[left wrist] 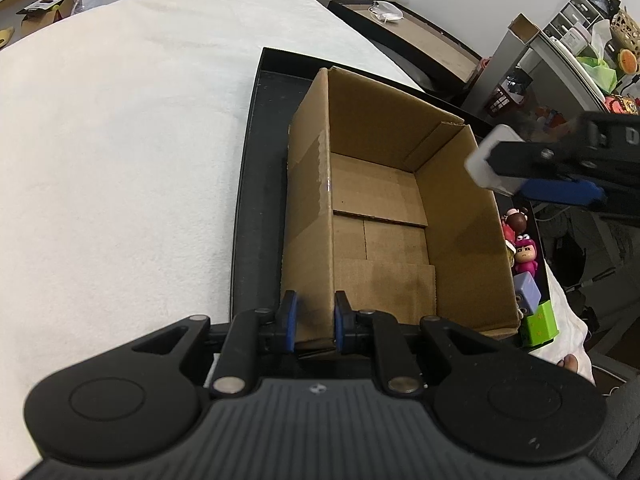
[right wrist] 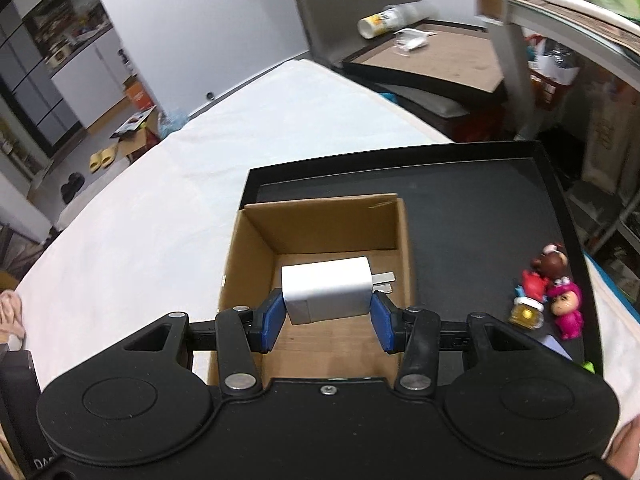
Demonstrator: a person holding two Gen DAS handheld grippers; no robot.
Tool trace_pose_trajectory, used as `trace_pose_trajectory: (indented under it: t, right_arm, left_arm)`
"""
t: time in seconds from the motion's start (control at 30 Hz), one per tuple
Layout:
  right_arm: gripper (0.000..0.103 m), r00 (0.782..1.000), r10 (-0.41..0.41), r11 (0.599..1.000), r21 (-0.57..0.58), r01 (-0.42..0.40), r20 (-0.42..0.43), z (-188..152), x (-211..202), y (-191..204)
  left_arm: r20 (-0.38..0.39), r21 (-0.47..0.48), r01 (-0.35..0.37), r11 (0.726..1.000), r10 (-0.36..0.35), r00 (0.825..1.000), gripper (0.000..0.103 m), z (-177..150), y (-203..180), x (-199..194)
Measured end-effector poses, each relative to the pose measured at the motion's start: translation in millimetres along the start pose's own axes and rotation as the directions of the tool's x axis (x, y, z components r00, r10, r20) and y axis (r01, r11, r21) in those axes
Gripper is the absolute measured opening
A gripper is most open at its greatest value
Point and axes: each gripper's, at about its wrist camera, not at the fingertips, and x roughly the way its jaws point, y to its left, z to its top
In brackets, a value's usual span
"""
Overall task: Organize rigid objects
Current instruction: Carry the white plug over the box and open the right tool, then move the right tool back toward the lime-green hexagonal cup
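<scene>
The left gripper (left wrist: 314,316) pinches the near wall of the cardboard box (left wrist: 400,200), which stands in a black tray (right wrist: 480,208). The right gripper (right wrist: 328,320) clamps a white charger (right wrist: 326,288) above the box's open top.

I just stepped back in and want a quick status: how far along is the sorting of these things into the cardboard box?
Early stage. Done: nothing yet, the cardboard box looks empty inside. In hand: the right gripper holds a white charger above the box, while the left gripper clamps the box's near wall. Left: the pink figure, the other small toys and the green block sit on the black tray beside the box.
</scene>
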Motion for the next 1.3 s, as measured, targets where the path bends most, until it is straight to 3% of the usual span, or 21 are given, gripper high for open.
trace_pose_trajectory:
  t: [0.57,0.63,0.7,0.8,0.97,1.3]
  right_arm:
    - [0.046,0.997,0.012,0.993,-0.119,-0.021,-0.076,17,40,36]
    - [0.053,0.997,0.008,0.992,-0.128,-0.018,-0.076,19,42,40]
    - [0.074,0.999,0.009,0.99,-0.141,-0.016,-0.049,22,39,43]
    - [0.088,1.0,0.014,0.988,-0.151,-0.014,-0.005,24,29,43]
    - [0.091,1.0,0.018,0.993,-0.12,-0.018,0.001,26,18,29]
    - [0.092,0.999,-0.032,0.983,-0.183,0.031,0.001,19,-9,11]
  left_arm:
    - [-0.006,-0.019,0.025,1.0,-0.025,1.0,0.016,1,6,1]
    - [-0.005,-0.018,0.027,0.999,-0.027,1.0,0.016,1,6,1]
    - [-0.004,-0.018,0.03,0.999,-0.03,1.0,0.017,1,5,2]
    - [-0.003,-0.018,0.029,0.999,-0.029,1.0,0.017,1,5,1]
    - [-0.004,-0.018,0.03,0.999,-0.03,1.0,0.017,1,6,2]
    - [-0.004,-0.017,0.03,0.999,-0.03,1.0,0.017,1,6,1]
